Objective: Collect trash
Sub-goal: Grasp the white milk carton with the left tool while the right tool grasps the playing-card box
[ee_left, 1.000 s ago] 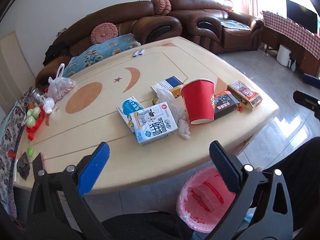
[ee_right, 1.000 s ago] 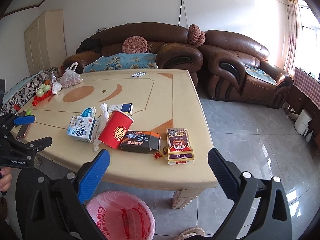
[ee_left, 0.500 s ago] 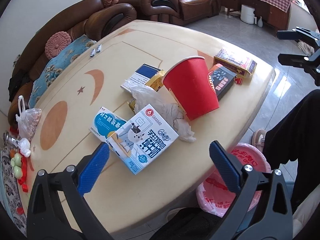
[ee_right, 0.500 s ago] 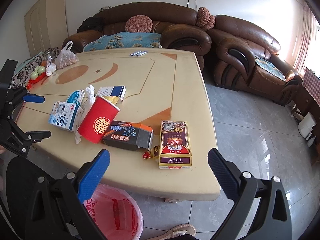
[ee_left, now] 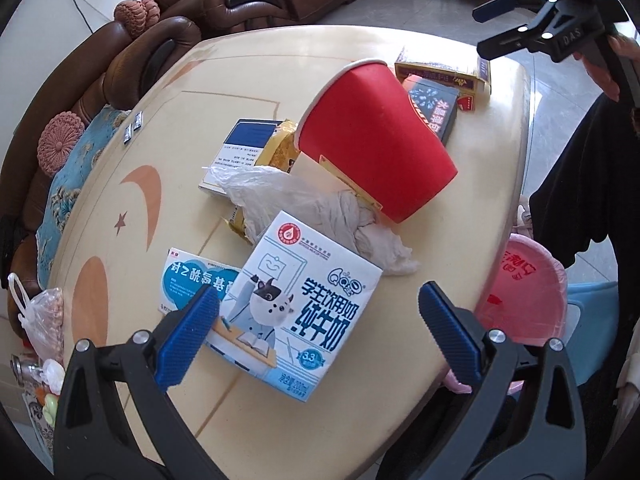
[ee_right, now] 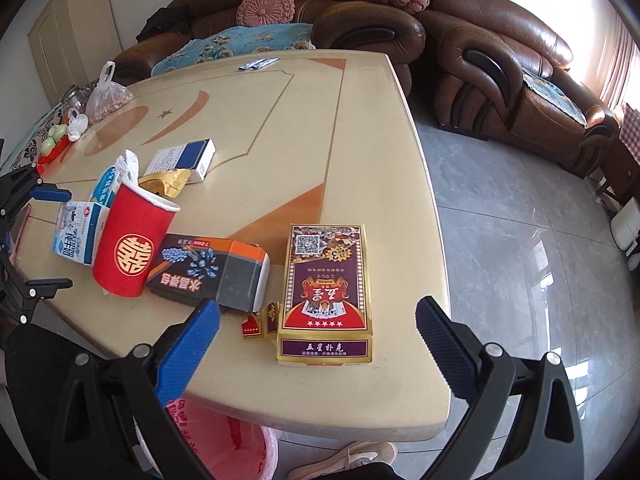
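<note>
The left tool [ee_left: 318, 322] hangs wide open and empty over the blue-and-white cardboard milk carton [ee_left: 298, 318], which lies flat on the cream desk [ee_left: 276, 428] near its front edge. The carton is probably light and stiff but crushable; grip across its narrow sides. The right tool [ee_right: 318, 334], also spread and empty, faces the gold-and-purple playing-card box [ee_right: 326, 292]. A pink-lined bin [ee_left: 524, 292] waits below.
</note>
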Tool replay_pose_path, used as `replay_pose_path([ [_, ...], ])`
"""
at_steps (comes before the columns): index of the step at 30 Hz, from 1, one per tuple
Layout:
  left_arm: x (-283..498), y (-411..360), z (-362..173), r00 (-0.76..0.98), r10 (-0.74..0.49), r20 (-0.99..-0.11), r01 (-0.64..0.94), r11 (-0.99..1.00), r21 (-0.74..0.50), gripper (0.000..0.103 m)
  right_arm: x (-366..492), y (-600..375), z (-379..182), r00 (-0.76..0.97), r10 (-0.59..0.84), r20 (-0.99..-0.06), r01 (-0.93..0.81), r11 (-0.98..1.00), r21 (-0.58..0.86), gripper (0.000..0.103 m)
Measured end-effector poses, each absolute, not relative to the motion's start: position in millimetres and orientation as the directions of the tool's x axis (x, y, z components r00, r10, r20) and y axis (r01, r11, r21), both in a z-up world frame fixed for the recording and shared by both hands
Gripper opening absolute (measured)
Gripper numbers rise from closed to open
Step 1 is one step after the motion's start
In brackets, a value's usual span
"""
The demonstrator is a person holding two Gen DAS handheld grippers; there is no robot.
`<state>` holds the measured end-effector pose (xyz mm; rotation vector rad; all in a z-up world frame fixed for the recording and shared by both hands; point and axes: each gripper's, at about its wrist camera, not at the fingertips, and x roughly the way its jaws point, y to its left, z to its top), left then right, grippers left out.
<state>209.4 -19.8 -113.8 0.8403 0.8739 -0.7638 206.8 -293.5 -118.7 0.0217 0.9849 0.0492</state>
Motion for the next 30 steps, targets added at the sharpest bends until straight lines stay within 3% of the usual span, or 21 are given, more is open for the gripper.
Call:
replay_pose_path([
  [15,198,-25,-143,0.516,-0.169,-0.84,0.845,0.259,0.467,0.097,240,-303,-159,0.504,0.033,-0.863,-0.015,0.999,0.03,0.096],
  [19,191,-28,-144,0.569,-0.156,-0.808,0.815,0.234,0.529,0.083,244,-303,-161,0.505,0.017,-0.863,-0.008,1.0,0.015,0.091],
  [24,185,-28,-145,0.59,-0.147,-0.794,0.803,0.215,0.556,0.078,252,-300,-167,0.486,0.017,-0.874,-0.015,1.0,0.011,0.081],
  [30,181,-29,-147,0.607,-0.143,-0.782,0.79,0.215,0.574,0.075,253,-298,-168,0.493,0.01,-0.87,-0.018,1.0,0.001,0.081],
])
